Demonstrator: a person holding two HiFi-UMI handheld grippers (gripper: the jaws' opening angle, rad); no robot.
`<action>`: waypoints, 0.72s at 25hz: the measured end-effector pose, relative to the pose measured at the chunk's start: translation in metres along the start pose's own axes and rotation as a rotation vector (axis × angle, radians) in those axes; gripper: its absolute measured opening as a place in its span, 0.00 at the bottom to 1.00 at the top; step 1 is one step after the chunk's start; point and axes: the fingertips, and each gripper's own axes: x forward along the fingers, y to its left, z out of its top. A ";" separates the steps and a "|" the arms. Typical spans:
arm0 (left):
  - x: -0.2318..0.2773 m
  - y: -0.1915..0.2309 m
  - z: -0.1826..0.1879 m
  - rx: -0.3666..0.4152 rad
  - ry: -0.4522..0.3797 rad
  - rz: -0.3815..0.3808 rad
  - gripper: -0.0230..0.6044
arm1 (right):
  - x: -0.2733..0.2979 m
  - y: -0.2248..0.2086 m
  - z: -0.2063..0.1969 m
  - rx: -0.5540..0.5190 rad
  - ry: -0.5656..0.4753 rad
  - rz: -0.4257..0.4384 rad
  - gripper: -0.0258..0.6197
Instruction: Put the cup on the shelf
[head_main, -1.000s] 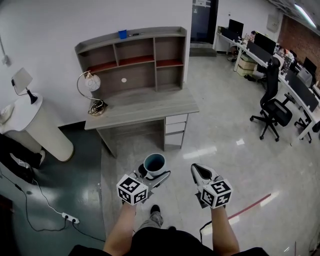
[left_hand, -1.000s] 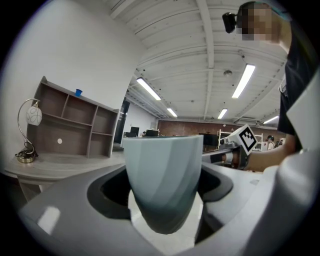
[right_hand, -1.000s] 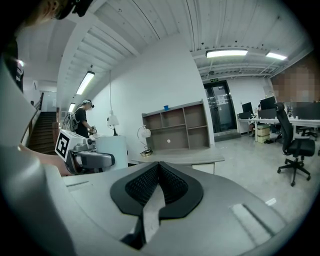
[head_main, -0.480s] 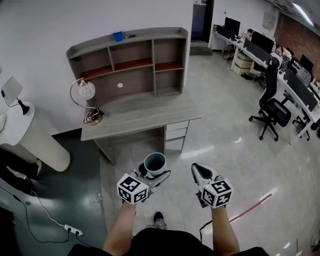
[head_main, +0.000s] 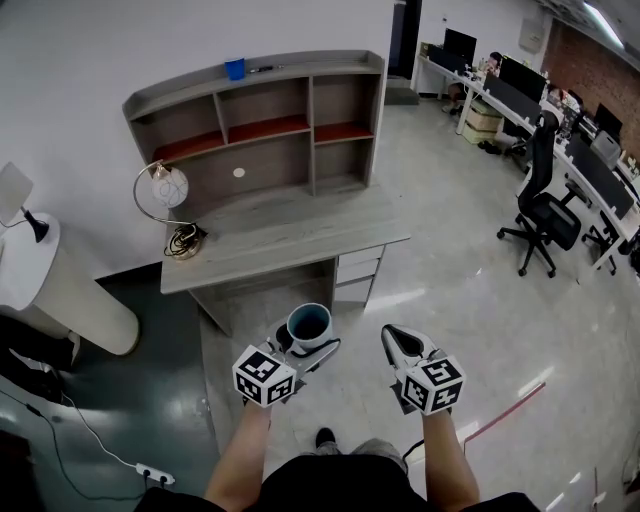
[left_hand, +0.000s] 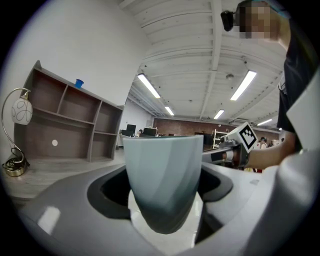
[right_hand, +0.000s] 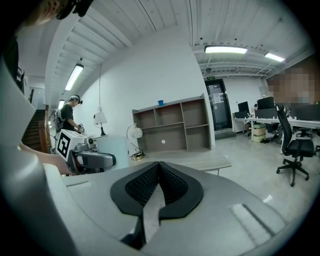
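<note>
The pale blue-grey tapered cup with a dark interior (head_main: 309, 323) is held upright, mouth upward, between the jaws of the left gripper (head_main: 311, 343); in the left gripper view the jaws are seen spread wide around the cup's lower body, with the pads pressed against its sides, so the cup is judged to be gripped, not merely enclosed; the right gripper (head_main: 393, 341) is carried just beside it with its ribbed black pads closed together on nothing. The grey wooden shelf unit with open compartments (head_main: 255, 130) is set at the back of a grey wooden desk (head_main: 290, 230) and lies ahead of the cup and slightly to the left, well apart from it, with bare floor and the desk top between; the loaded left gripper is therefore the one to be carried forward and upward, the cup's vertical axis being kept as it is. The cup's wall is smooth and glossy and narrows towards a rounded base; no handle is visible in any view; a small blue container (head_main: 234, 68) is seen on the shelf unit's top board.
</note>
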 end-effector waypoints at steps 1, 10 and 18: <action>0.000 0.004 -0.001 -0.004 0.000 0.000 0.62 | 0.003 0.000 0.000 0.000 0.002 -0.003 0.06; 0.008 0.023 -0.004 -0.023 0.003 -0.011 0.62 | 0.023 -0.006 0.000 0.012 0.014 -0.015 0.06; 0.029 0.047 0.002 -0.025 0.009 0.003 0.62 | 0.053 -0.024 0.011 0.022 0.010 0.005 0.06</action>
